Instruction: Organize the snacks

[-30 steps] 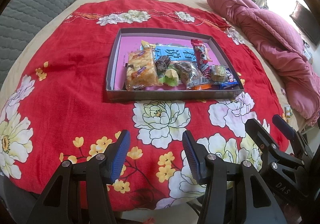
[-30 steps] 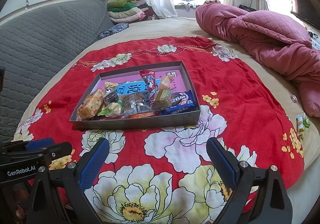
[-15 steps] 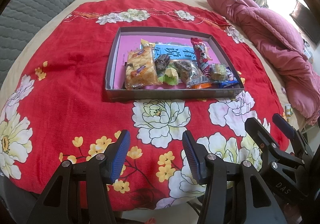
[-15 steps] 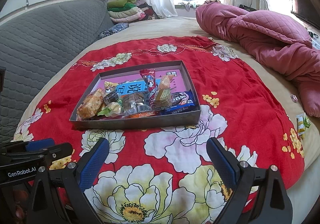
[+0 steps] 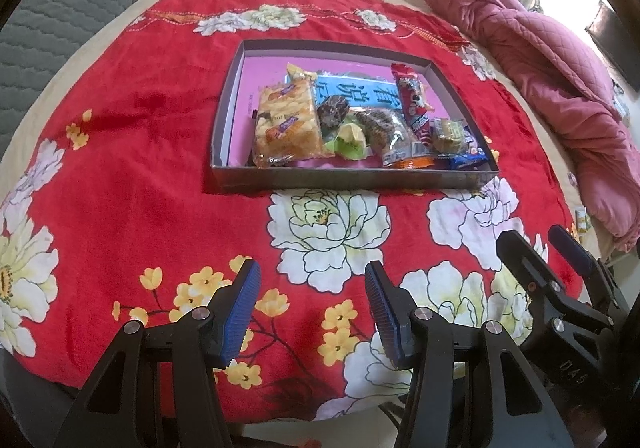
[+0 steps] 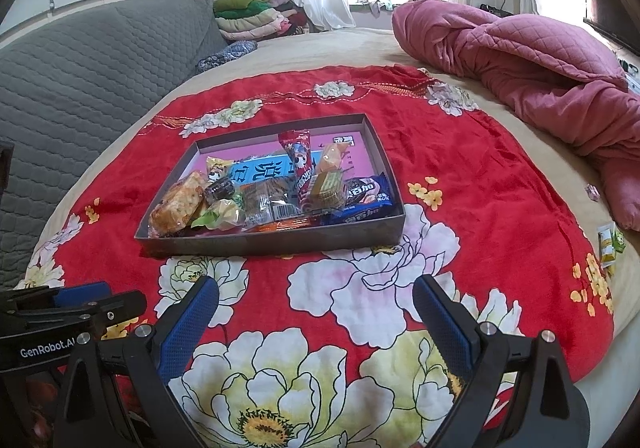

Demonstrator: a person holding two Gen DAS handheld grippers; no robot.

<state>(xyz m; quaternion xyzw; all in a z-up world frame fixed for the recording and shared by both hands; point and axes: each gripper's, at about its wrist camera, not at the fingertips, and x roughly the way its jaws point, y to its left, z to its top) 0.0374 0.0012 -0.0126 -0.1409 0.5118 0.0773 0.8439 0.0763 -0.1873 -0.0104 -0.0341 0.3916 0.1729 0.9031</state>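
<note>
A shallow grey box [image 6: 280, 242] of wrapped snacks [image 6: 276, 193] sits mid-way across a red floral blanket [image 6: 460, 151] on the bed. Nearer, the left gripper [image 5: 312, 308] and right gripper [image 6: 316, 322] hover with jaws apart, both empty, the right wider.

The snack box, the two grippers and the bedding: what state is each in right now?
Box: open, no lid, snacks piled inside.
Left gripper: open, empty, above the red cloth.
Right gripper: open wide, empty.
Pink quilt: crumpled in a heap.
Small packets: lying outside the box.
</note>
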